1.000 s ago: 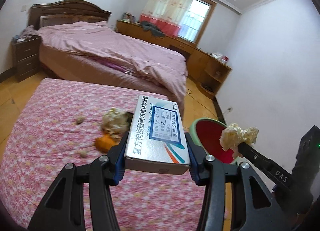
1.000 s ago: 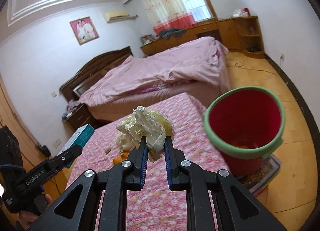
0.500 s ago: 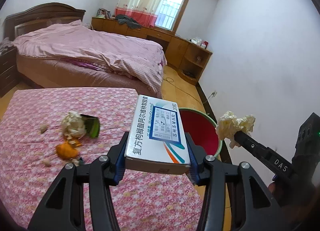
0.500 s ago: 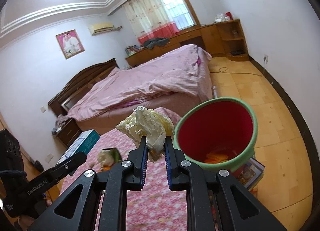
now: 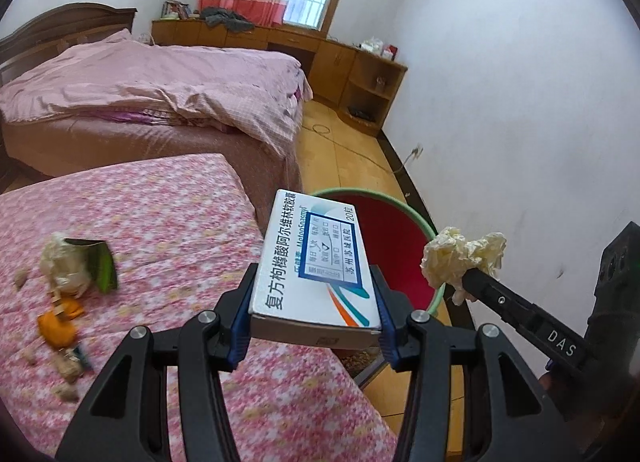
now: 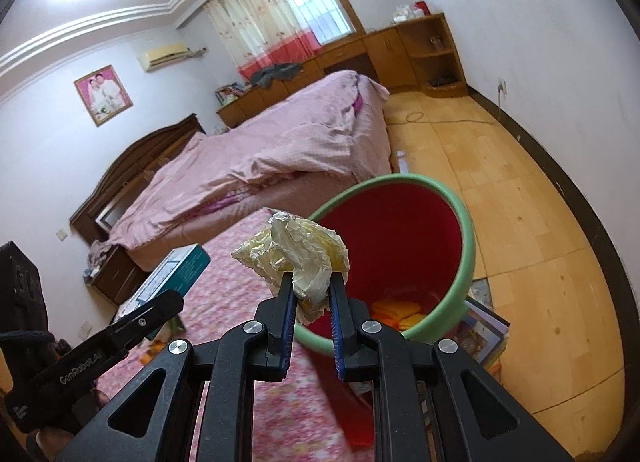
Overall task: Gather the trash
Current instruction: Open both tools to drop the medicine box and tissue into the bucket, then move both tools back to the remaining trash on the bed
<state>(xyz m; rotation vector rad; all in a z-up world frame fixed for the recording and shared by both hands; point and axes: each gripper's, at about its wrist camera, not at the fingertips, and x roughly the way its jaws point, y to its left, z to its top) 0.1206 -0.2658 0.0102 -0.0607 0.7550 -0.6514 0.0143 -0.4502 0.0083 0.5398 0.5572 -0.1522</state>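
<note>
My left gripper (image 5: 314, 294) is shut on a white and blue medicine box (image 5: 314, 262), held above the right edge of the pink flowered table (image 5: 168, 213). My right gripper (image 6: 311, 286) is shut on a crumpled yellowish paper wad (image 6: 292, 254), held above the near rim of the red bin with a green rim (image 6: 464, 229). The bin (image 5: 388, 238) stands on the floor just beyond the box. Orange peel lies inside the bin (image 6: 396, 308). The wad also shows in the left wrist view (image 5: 456, 258).
More trash lies on the table at left: a paper wad with a green wrapper (image 5: 76, 262), orange peel (image 5: 58, 322) and small scraps (image 5: 68, 366). A bed with a pink cover (image 5: 160, 85) stands behind. Books (image 6: 484, 326) lie beside the bin.
Both grippers have moved right toward the bin with their loads. The bin now sits closer below the paper wad, and the table trash has slid to the left of the view.
</note>
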